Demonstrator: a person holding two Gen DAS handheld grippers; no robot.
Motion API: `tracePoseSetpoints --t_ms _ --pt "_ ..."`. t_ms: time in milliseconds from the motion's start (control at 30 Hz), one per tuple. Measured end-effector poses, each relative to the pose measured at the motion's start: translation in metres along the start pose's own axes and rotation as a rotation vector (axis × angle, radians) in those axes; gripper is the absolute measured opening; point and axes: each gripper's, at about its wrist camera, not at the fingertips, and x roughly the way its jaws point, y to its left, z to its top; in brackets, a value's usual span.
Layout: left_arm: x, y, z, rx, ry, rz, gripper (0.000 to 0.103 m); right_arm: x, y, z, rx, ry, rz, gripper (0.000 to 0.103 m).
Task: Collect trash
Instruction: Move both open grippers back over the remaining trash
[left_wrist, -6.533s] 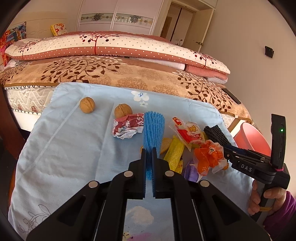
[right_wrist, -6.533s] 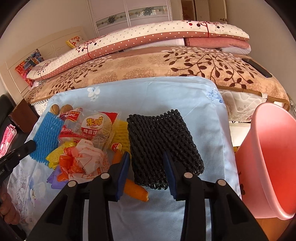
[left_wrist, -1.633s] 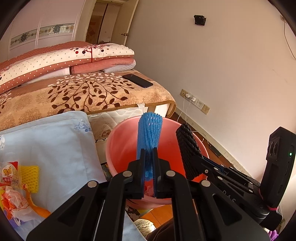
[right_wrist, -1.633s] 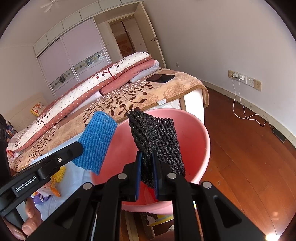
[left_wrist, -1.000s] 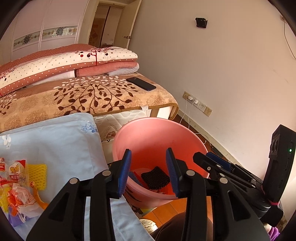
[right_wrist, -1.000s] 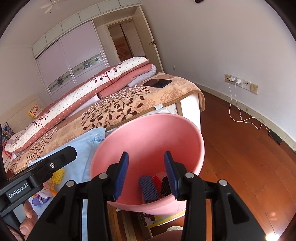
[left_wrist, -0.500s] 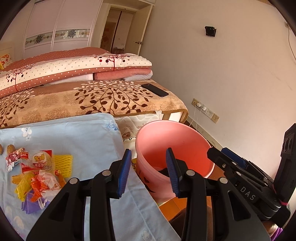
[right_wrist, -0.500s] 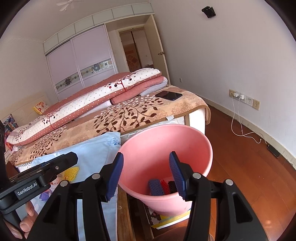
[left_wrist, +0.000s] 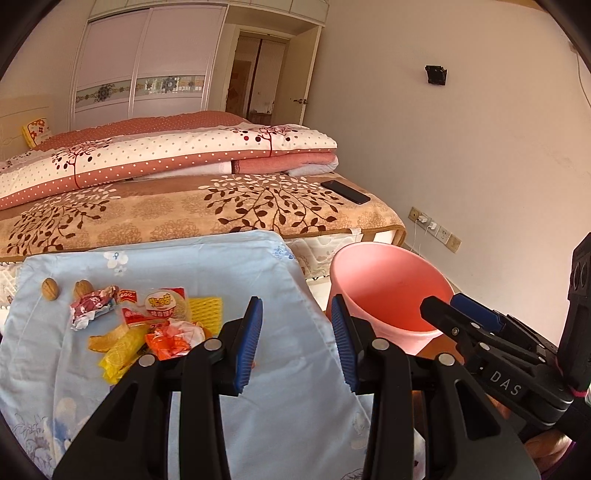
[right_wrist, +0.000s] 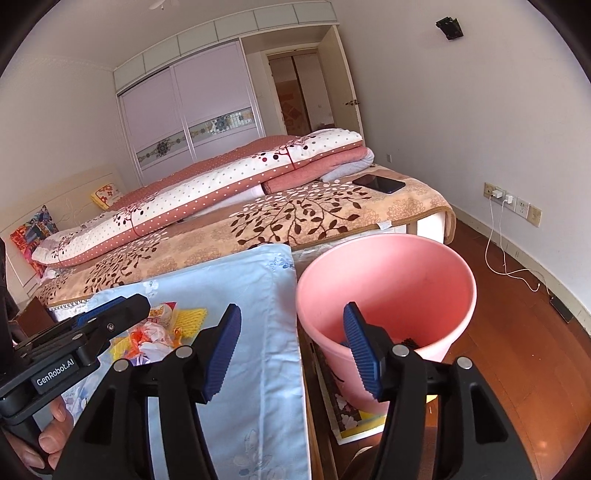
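White letters "DAS" on the right gripper (left_wrist: 458, 314) body; "GenRobot.AI" on the left gripper (right_wrist: 122, 306) body. Snack wrapper (left_wrist: 162, 306) print is too small to read.

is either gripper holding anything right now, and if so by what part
Nothing is held. The left gripper is open with only cloth behind its gap; the right gripper is empty too, its jaws opening beside the pink bucket.

A plain pink bucket (right_wrist: 388, 280) is being shown beside a pale blue cloth (left_wrist: 207, 266) printed with small flowers. On the cloth, a yellow foam net (left_wrist: 205, 308), a red-and-white wrapper (left_wrist: 88, 304), an orange wrapper (left_wrist: 168, 341) and two brown walnuts (left_wrist: 50, 288) are being seen. A tan blanket (left_wrist: 221, 206) patterned with brown leafy branches is being displayed under a white quilt (left_wrist: 166, 151) with red dots and trees. Blue ribbed pads (left_wrist: 251, 339) are being carried on black gripper arms.
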Motion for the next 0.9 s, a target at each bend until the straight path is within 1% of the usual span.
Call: tracePoseSetpoints --t_ms 233,433,567,900 --pt "-0.022 0.033 -0.015 -0.009 -0.008 0.062 0.039 0.005 0.027 -0.009 -0.013 0.048 0.074 0.057" --pt "-0.035 0.065 -0.025 -0.043 -0.009 0.116 0.039 0.009 0.048 -0.013 -0.050 0.049 0.110 0.057" --pt "-0.040 0.086 -0.032 -0.073 -0.004 0.146 0.039 0.014 0.060 -0.016 -0.075 0.065 0.136 0.057" --pt "-0.045 0.132 -0.056 -0.119 0.039 0.221 0.039 0.031 0.086 -0.026 -0.128 0.117 0.190 0.057"
